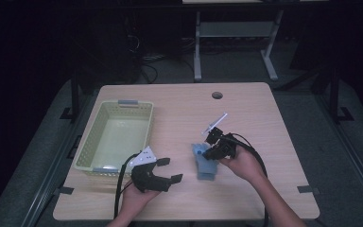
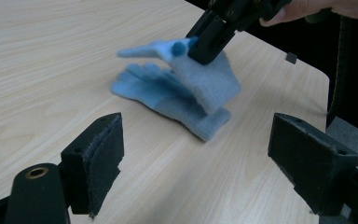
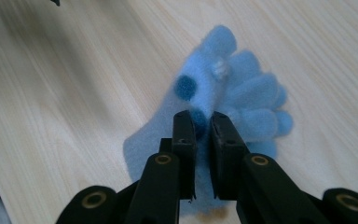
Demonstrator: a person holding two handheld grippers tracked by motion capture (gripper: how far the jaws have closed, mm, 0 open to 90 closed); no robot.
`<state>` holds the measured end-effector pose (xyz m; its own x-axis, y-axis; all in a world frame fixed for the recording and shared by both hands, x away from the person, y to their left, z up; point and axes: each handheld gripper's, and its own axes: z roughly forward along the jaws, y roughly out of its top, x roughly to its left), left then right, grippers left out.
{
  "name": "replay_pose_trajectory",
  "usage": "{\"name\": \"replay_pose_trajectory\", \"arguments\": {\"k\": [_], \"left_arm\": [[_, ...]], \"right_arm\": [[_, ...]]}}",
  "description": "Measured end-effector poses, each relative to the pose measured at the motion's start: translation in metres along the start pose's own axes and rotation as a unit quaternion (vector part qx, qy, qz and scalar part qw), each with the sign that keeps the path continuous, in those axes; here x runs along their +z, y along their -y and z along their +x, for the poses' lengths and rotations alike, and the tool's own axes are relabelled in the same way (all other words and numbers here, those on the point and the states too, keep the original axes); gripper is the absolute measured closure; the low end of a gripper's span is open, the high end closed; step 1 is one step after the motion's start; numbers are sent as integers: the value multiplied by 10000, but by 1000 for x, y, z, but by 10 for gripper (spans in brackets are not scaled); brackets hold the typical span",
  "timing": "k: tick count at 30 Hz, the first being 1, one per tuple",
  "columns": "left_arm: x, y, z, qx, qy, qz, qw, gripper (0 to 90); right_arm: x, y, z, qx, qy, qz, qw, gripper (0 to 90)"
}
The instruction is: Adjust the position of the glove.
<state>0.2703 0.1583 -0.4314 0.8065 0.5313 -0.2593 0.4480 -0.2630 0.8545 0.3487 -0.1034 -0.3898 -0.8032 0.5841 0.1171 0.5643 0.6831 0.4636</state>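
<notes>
Wooden table [image 1: 264,142], one basket [image 1: 90,142], apparently two blue gloves [image 2: 177,93], right hand-held gripper [image 3: 203,123] pinching one, left hand-held gripper [image 1: 168,170] open.

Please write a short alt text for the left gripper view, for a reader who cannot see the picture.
The right gripper, held by a hand at the top edge, is shut on the upper of two light blue gloves and lifts its fingers off the lower glove, which lies flat on the wooden table. In the foreground, the left gripper stands open with nothing between its jaws.
</notes>
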Motion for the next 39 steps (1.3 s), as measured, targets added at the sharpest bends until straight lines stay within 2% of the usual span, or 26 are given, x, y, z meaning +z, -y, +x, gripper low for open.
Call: {"name": "replay_pose_trajectory", "arguments": {"k": [12, 17, 24, 27, 34, 36, 39], "left_arm": [[-1, 1, 0, -6, 7, -5, 10000, 182], [-1, 1, 0, -15, -32, -24, 10000, 185], [0, 1, 0, 9, -23, 7, 10000, 186], [0, 1, 0, -2, -17, 10, 10000, 186], [1, 1, -1, 5, -6, 8, 10000, 186], [2, 2, -1, 26, -8, 32, 10000, 186], [2, 2, -1, 30, -11, 51, 10000, 186]], "right_arm": [[15, 3, 0, 61, -2, 168, 9998, 809], [22, 4, -2, 203, -54, 186, 9996, 793], [28, 7, -6, 314, 14, 225, 9993, 743], [24, 7, -5, 300, 6, 90, 9995, 723], [16, 9, -5, 360, 31, -44, 9993, 703], [13, 8, -4, 334, 33, -175, 9993, 750], [15, 7, -3, 318, 41, -160, 9994, 776]]}}
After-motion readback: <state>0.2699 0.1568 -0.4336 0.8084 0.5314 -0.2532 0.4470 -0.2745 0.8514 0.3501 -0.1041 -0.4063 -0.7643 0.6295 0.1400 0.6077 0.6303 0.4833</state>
